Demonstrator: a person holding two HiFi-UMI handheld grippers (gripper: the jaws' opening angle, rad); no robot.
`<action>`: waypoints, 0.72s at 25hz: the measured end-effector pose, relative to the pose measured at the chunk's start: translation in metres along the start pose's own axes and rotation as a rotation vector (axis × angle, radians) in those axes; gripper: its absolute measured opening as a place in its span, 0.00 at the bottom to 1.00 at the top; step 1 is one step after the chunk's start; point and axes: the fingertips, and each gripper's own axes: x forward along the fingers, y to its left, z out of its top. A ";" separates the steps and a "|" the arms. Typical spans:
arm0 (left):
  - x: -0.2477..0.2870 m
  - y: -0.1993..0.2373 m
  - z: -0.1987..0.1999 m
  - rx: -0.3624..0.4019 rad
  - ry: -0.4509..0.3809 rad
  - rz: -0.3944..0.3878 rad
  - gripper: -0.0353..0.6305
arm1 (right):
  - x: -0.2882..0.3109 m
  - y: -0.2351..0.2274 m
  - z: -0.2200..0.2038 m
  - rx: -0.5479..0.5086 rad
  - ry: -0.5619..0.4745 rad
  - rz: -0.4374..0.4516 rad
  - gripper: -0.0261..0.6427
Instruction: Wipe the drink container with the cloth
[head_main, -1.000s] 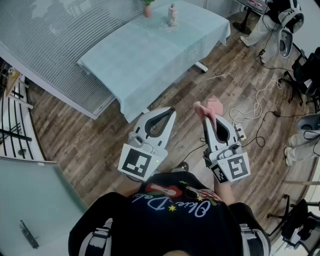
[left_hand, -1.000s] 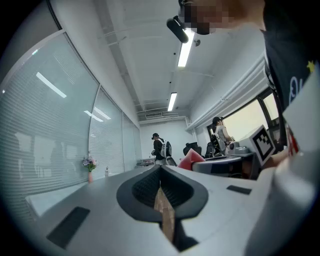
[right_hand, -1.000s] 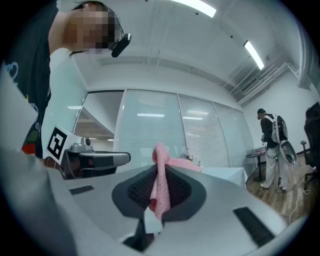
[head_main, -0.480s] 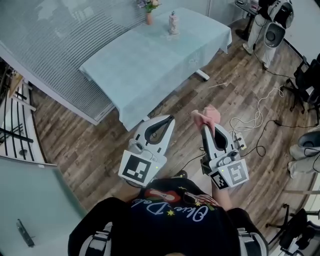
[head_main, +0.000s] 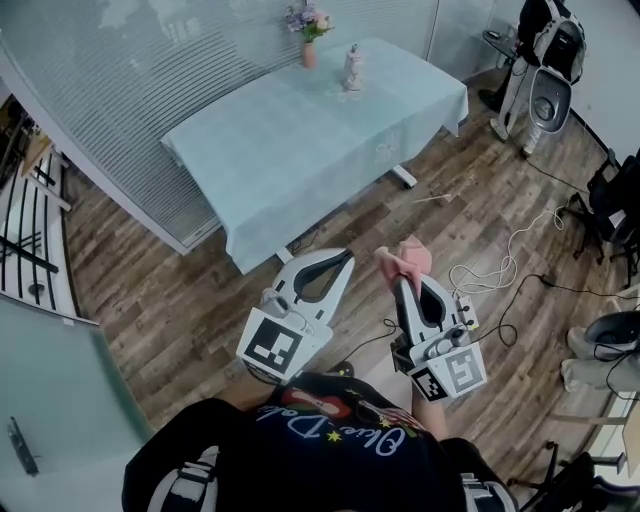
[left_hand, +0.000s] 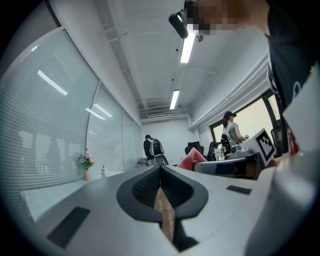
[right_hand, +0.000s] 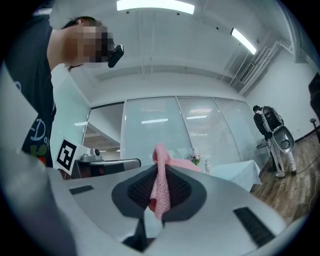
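So from the left: I'm standing on the wood floor (head_main: 170, 290) a good way back from the table (head_main: 290, 130), the one with the pale blue cover, which runs along the frosted glass wall (head_main: 120, 60). The drink container (head_main: 352, 68) is upright at the far end of that table, just right of a little vase (head_main: 309, 52) of flowers, and well apart from both my grippers. In the left gripper view I can just pick out the vase and the container side by side, way off on the left. My left gripper (head_main: 345, 256) is out in front of me pointing toward the table, its fingers pressed together with nothing between them. All I see through the slit is floor. Just to the right, my right gripper (head_main: 402, 283) has its fingers pinching the pink cloth (head_main: 405, 260). A fold of it runs down between the pads and the rest bunches out past the tips. Further right there's a loose tangle of cables (head_main: 500, 270) on the floor, and at the far right corner a person (head_main: 545, 40) is standing with a backpack on.
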 end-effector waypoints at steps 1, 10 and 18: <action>0.001 -0.005 0.001 0.001 -0.004 -0.008 0.06 | -0.003 0.000 0.000 0.000 -0.001 -0.001 0.07; 0.022 -0.020 -0.001 0.004 -0.006 -0.073 0.06 | -0.018 -0.016 0.000 -0.007 -0.004 -0.055 0.07; 0.071 -0.011 0.006 -0.049 -0.075 -0.190 0.06 | -0.005 -0.045 0.012 -0.048 -0.012 -0.159 0.07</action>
